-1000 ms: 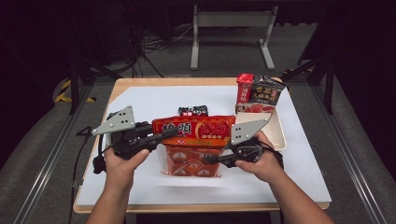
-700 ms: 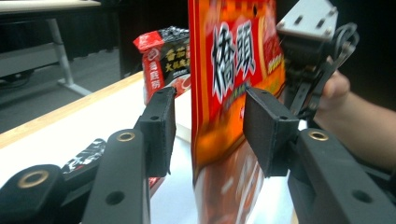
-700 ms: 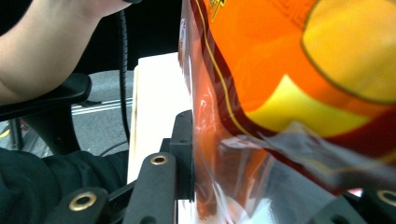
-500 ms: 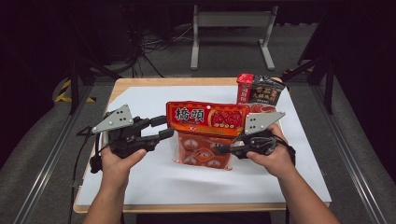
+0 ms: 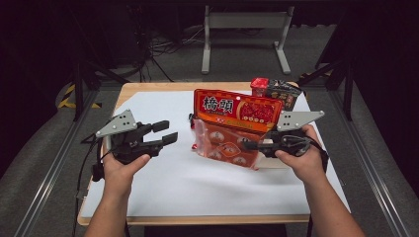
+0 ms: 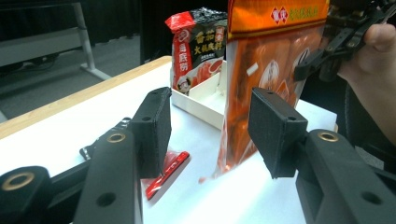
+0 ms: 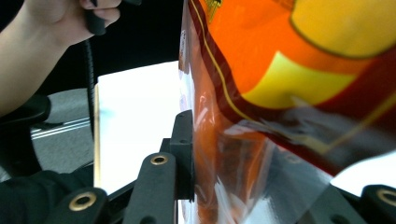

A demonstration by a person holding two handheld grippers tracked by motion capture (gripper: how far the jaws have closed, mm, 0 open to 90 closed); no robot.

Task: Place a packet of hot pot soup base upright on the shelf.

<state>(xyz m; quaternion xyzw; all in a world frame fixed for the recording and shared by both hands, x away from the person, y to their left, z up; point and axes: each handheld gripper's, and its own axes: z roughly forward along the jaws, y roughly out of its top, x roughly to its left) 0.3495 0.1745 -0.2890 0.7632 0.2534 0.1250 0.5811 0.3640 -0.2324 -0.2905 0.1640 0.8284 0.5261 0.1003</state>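
The big orange and red plastic snack bag [image 5: 232, 129] stands up over the white table [image 5: 197, 182], pinched at its side by the right hand-held gripper [image 5: 249, 145]. The left hand-held gripper [image 5: 165, 132] has just been opening; nothing sits between its jaws, well apart from the bag.

Bright overhead light on the white table [image 5: 163, 177], dark surroundings; close orange bag [image 7: 280, 70] blurred, glary.

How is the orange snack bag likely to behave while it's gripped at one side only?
The orange snack bag is probably floppy: its clear film creases beside the right gripper. It looks glossy, so it may slip. Held at one edge, with the left gripper open and apart, it will likely sag or swing.
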